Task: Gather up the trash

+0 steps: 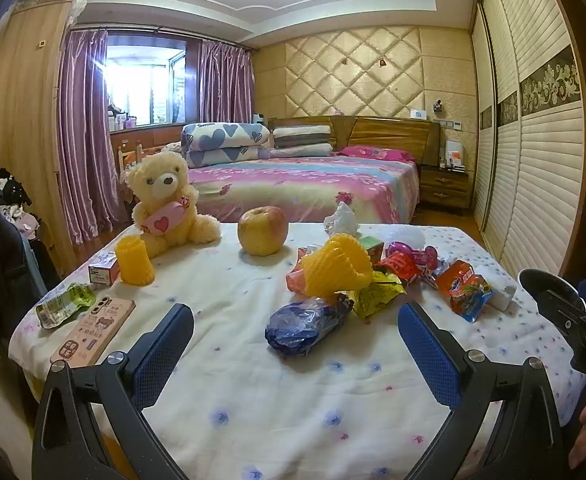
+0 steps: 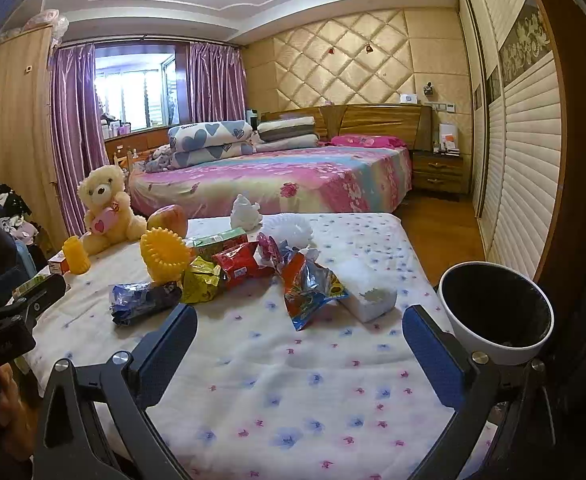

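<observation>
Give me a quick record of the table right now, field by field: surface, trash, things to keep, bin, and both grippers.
surface: table under a floral cloth
trash: blue wrapper, yellow-green wrapper, red wrapper, orange wrapper, all loose mid-table
keep: teddy bear, apple, phone
bin: white bin, right of the table
left hand-held gripper: open, empty
right hand-held gripper: open, empty

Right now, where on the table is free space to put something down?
Free: the near cloth in front of the blue wrapper, and the strip between the phone and that wrapper. Crowded: the wrapper pile around the yellow foam net.
</observation>
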`<state>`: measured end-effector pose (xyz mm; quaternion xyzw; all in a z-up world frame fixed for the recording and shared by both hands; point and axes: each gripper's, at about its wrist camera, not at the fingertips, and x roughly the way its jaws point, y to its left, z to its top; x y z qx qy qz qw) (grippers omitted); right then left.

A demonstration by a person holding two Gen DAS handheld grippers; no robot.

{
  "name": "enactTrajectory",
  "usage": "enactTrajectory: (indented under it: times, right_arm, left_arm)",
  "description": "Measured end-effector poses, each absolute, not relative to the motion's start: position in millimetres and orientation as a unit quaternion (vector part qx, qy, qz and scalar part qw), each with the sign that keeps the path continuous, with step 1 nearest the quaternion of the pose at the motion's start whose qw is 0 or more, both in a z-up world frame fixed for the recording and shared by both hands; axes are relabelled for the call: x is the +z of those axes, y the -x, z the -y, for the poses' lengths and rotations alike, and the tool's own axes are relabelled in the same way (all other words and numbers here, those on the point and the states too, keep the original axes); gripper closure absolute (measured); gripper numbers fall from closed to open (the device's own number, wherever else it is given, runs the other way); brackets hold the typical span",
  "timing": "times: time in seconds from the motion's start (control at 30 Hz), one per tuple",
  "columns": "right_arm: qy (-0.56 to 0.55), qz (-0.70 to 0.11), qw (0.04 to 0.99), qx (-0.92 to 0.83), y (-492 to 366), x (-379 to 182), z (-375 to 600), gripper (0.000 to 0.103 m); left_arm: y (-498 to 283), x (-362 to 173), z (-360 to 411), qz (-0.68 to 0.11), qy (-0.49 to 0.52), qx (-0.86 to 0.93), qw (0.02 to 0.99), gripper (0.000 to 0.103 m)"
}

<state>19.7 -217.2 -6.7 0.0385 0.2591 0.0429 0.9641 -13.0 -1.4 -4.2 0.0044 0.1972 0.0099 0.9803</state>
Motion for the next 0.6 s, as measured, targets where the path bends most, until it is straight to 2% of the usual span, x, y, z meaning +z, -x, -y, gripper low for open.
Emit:
enactTrajectory:
  times: [0.6]
  right_arm:
    - [-0.038,-0.258,0.964,0.044,-18.8,-4.2,215.2,0.0]
  left_arm:
    - [13.4,-4.1,1.9,-0.196,-0.004,0.011,0.98,0.0]
